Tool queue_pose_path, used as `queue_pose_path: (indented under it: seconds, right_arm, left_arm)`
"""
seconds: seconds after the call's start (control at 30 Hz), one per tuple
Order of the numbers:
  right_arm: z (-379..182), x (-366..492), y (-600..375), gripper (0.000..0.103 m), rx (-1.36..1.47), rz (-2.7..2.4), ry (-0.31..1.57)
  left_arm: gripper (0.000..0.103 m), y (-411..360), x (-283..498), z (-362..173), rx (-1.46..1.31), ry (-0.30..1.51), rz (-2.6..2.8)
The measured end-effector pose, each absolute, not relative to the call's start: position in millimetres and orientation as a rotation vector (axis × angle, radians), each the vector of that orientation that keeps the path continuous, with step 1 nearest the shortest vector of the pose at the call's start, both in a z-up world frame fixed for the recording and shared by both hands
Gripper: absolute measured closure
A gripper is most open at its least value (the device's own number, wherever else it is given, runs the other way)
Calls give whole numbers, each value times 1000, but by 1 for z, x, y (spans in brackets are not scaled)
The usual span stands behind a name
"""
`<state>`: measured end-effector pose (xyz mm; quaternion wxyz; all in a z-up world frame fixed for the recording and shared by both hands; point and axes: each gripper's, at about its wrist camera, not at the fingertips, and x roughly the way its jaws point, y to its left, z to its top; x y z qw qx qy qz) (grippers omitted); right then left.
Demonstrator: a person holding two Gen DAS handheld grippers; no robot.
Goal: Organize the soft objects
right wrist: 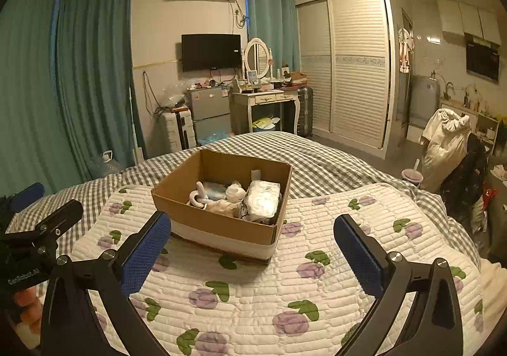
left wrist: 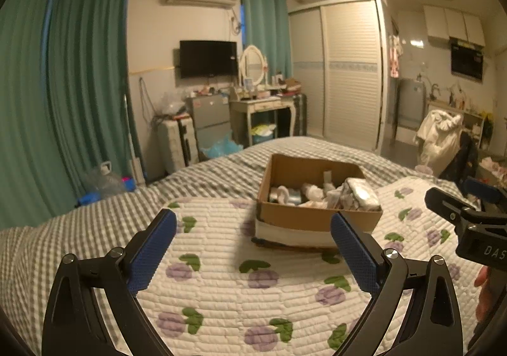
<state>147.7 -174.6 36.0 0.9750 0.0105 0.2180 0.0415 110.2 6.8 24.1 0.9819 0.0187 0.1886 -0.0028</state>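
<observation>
A brown cardboard box (left wrist: 304, 218) (right wrist: 209, 223) stands on a white quilt with purple flowers (left wrist: 221, 276) (right wrist: 253, 286) on the bed. Inside it lie several soft white items, among them a wrapped white pack (left wrist: 361, 194) (right wrist: 263, 199) and a white plush piece (right wrist: 234, 191). My left gripper (left wrist: 253, 229) is open and empty, above the quilt in front of the box. My right gripper (right wrist: 252, 232) is open and empty, just short of the box's near wall. Each gripper shows at the edge of the other's view.
A grey checked bedspread (right wrist: 317, 159) covers the rest of the bed. Beyond the bed's foot stand a dressing table with mirror (right wrist: 263, 99), a small fridge (right wrist: 210, 112), a suitcase (right wrist: 177, 131) and a white wardrobe (right wrist: 358, 64). Green curtains (left wrist: 63, 86) hang at left.
</observation>
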Motion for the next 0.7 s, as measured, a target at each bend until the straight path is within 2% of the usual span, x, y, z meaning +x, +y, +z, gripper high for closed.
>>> queue_pose_path:
  seconds: [0.7]
  right_arm:
    - [34,144,-169,0,3,85,444]
  left_arm:
    - [3,13,115,17,14,393,0]
